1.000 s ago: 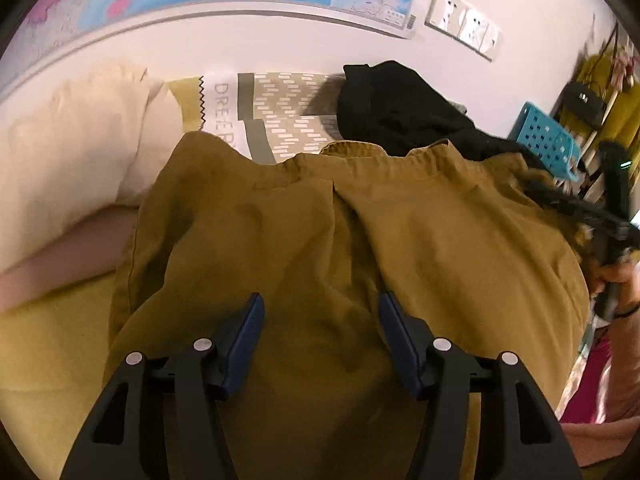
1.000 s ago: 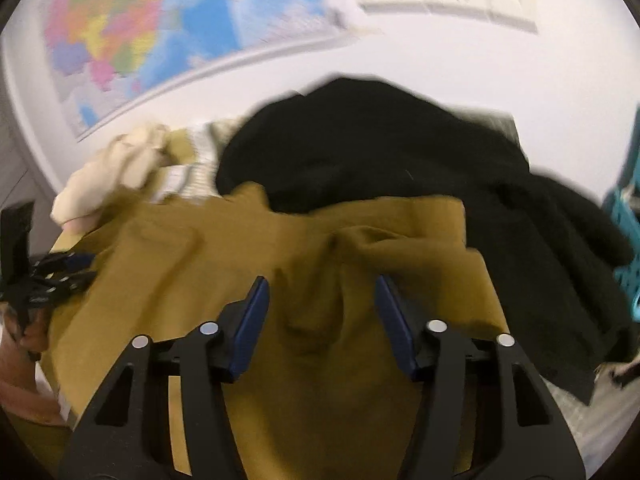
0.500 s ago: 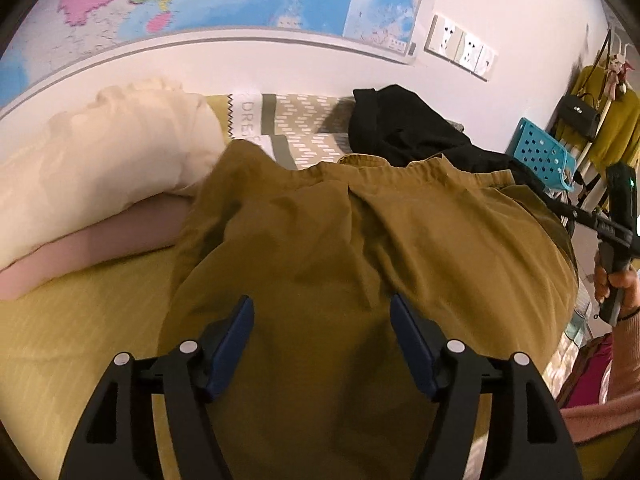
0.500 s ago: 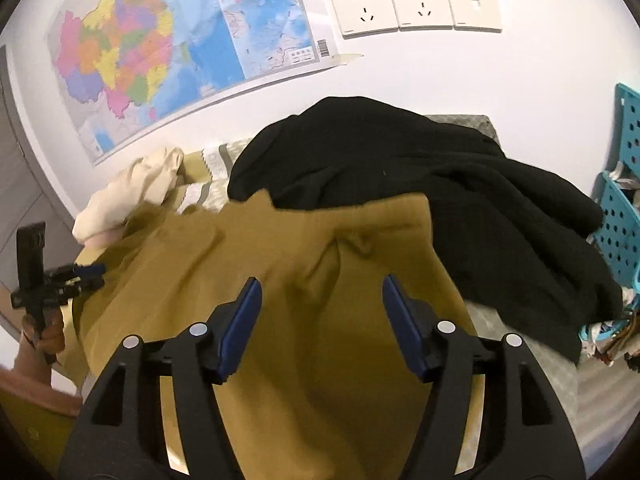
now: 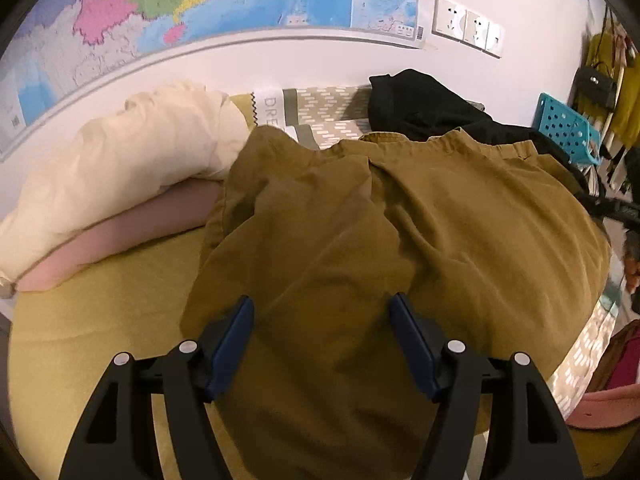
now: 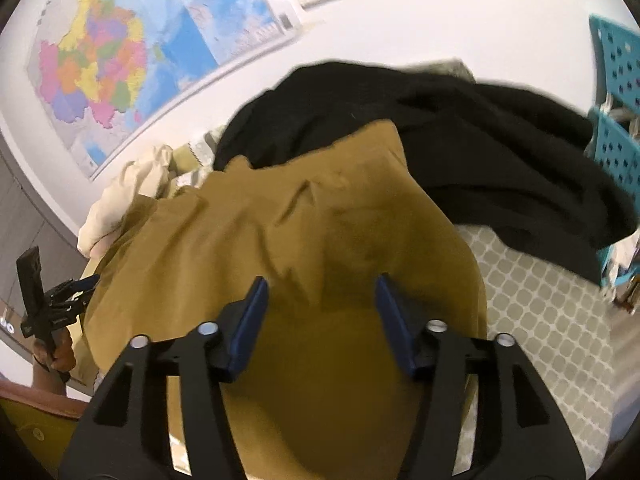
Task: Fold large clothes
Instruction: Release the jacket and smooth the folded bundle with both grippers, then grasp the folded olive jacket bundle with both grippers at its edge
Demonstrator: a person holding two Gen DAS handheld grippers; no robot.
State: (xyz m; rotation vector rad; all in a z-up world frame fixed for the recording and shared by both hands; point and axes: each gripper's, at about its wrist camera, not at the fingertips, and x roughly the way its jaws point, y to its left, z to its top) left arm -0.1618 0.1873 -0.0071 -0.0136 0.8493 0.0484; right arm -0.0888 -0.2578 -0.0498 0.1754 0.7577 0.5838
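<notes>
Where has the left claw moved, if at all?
Yes, the left claw shifted left toward the cream pillow; its jaws have just been opening, gripping nothing over the khaki garment.

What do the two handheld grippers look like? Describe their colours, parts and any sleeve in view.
Both the left gripper and the right gripper have black angular frames with triangular cut-outs, silver round screw heads and two flat dark-blue fingers. No cables show. A pink sleeve appears at the left wrist view's lower right edge.

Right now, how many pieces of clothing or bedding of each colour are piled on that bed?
Mustard-brown garment: 1
Black garment: 1
Cream pillow: 1
Pink pillow: 1
Total: 4
</notes>
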